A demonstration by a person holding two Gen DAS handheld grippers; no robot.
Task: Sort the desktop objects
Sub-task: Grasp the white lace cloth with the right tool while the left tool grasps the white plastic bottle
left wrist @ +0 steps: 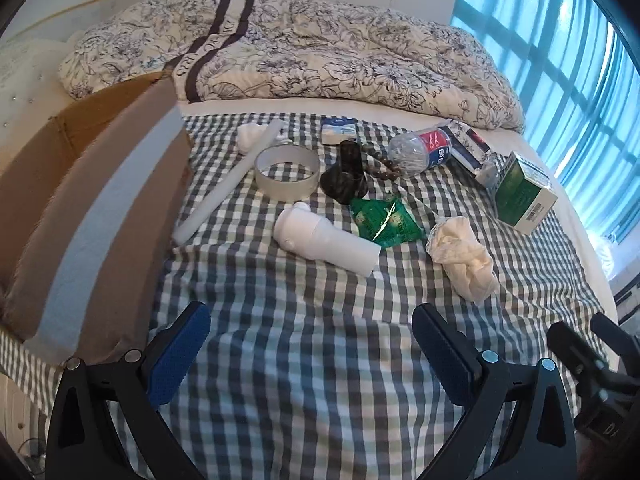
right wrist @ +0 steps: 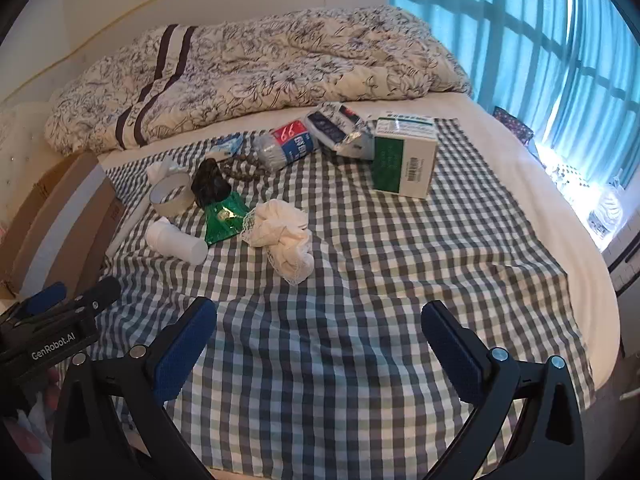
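Observation:
Loose objects lie on a checked cloth [left wrist: 304, 320] spread over a bed. Among them are a white bottle [left wrist: 324, 240] on its side, a green foil packet [left wrist: 384, 220], a crumpled cream cloth [left wrist: 464, 256], a tape ring [left wrist: 286, 172], a dark object [left wrist: 346, 176], a crushed plastic bottle [left wrist: 424, 150] and a green-and-white box [left wrist: 524, 192]. My left gripper [left wrist: 312, 344] hovers open over bare cloth in front of them, nothing between its fingers. My right gripper [right wrist: 320, 344] is also open and empty, nearer the cream cloth [right wrist: 284, 236] and the box [right wrist: 404, 160].
An open cardboard box [left wrist: 100, 208] stands at the left edge of the cloth. A floral quilt [left wrist: 288, 48] is bunched at the back. A curtained window [right wrist: 540, 40] runs along the right. A white rod [left wrist: 228, 180], beads [left wrist: 384, 168] and small packets [left wrist: 468, 148] also lie there.

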